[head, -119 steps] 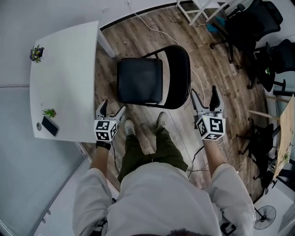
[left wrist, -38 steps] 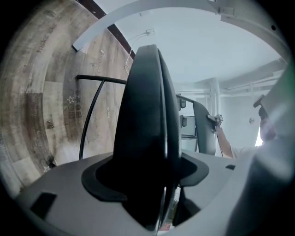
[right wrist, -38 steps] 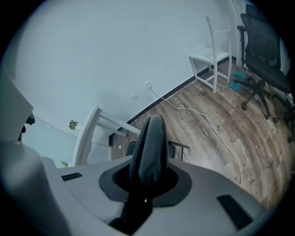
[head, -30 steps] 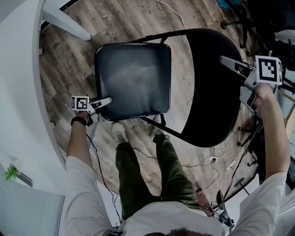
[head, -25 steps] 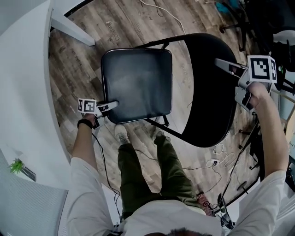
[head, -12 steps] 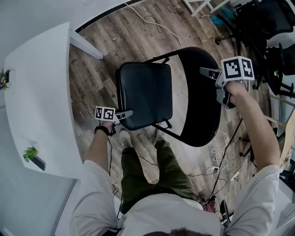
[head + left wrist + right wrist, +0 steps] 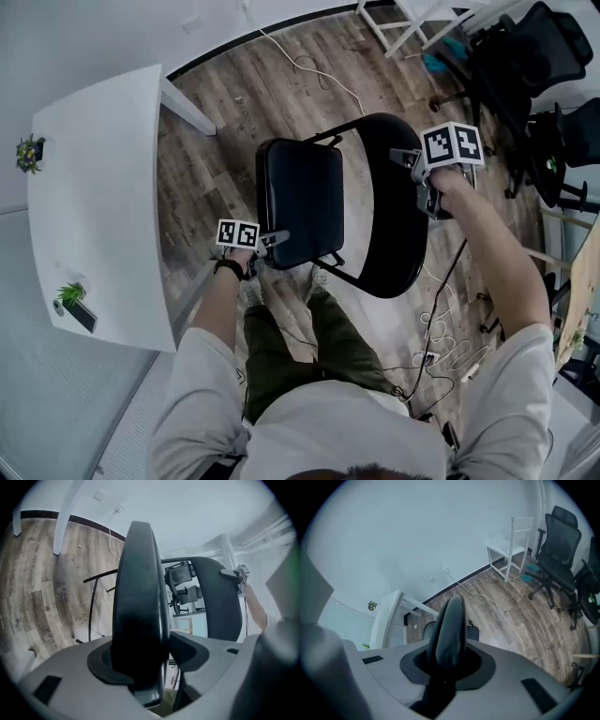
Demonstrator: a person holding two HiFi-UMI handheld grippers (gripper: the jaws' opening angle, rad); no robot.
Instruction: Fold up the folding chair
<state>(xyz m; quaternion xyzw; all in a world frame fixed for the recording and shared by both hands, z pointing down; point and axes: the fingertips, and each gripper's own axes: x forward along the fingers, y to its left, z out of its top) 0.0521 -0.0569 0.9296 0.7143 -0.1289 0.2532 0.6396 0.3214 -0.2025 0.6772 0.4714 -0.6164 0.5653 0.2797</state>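
- the left gripper (image 7: 277,239) is clenched on the front edge of the seat (image 7: 300,197). its own view shows the padded edge wedged between the two jaws, with a pad against either face. the jaws have just been easing a little wider, yet the seat is not let go.
- the right gripper (image 7: 408,157) is clamped on the top rim of the backrest (image 7: 394,225), with the rim pinched narrow between its jaws.
- the folding chair (image 7: 370,253) stands on the wooden floor (image 7: 234,103), just ahead of the person's feet and between the two tools.
- the relation that counts: from the left tool the seat runs straight away as a slab seen edge-on, its long axis pointing ahead and upward. the backrest lies beyond it and off to that tool's right.
- seat and backrest are apart, with an open gap between them, so the chair looks only partly folded.
- the left tool is the nearer one to the seat and is the one placed to swing it. the right tool sits at the far, high end and looks placed to steady the frame.
- my guess is that the next move calls for carrying the gripped front edge up and across towards the backrest until the two lie flat together.
- the risk i see is the thick seat edge slipping out of the slackened left jaws as it tips.
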